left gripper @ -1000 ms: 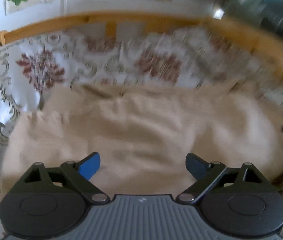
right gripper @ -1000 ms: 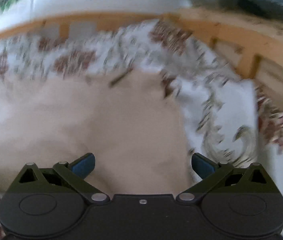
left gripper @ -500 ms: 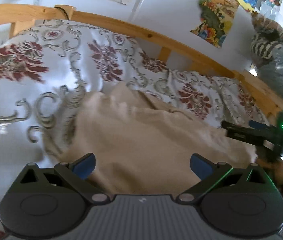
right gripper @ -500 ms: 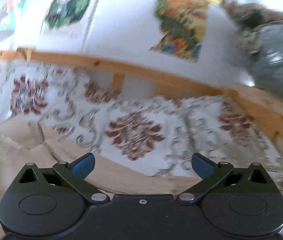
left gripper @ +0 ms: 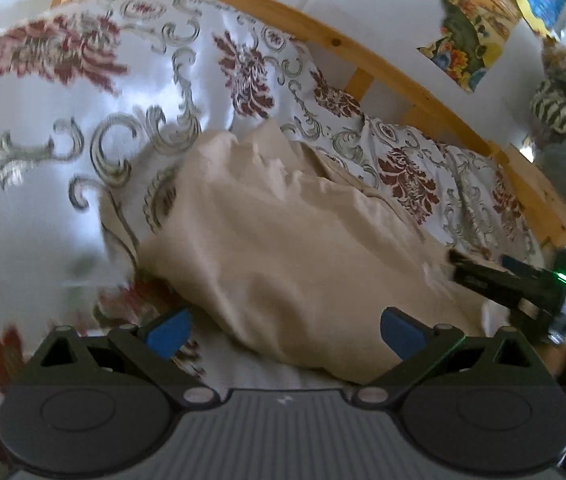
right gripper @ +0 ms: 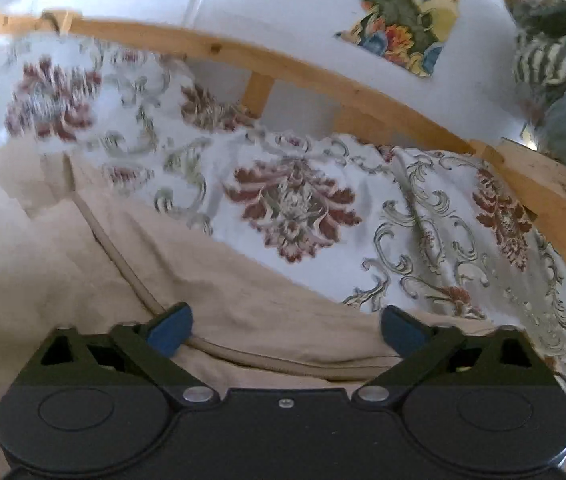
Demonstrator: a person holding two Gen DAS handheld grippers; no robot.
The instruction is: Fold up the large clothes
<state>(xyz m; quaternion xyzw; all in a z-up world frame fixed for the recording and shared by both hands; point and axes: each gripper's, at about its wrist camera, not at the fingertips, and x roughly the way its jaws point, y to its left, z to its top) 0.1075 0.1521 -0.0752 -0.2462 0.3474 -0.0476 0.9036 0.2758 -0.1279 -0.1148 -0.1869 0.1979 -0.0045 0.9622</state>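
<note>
A large beige garment [left gripper: 291,248] lies crumpled on a bed with a white floral cover [left gripper: 63,152]. My left gripper [left gripper: 283,332] is open and empty, just above the garment's near edge. My right gripper [right gripper: 283,330] is open and empty over the garment's [right gripper: 83,280] seamed edge, with the seam [right gripper: 243,356] running between its fingers. The right gripper also shows in the left wrist view [left gripper: 515,280], at the garment's right end.
A wooden bed rail [left gripper: 383,60] runs behind the bed, also seen in the right wrist view [right gripper: 323,76]. Posters hang on the white wall [right gripper: 407,20]. Bundled striped and grey items [right gripper: 563,80] sit at the far right.
Both grippers have pulled back and swung from pointing down at the garment to looking across it; the left view shifted left, the right view settled lower over the seamed edge. Both stayed open.
</note>
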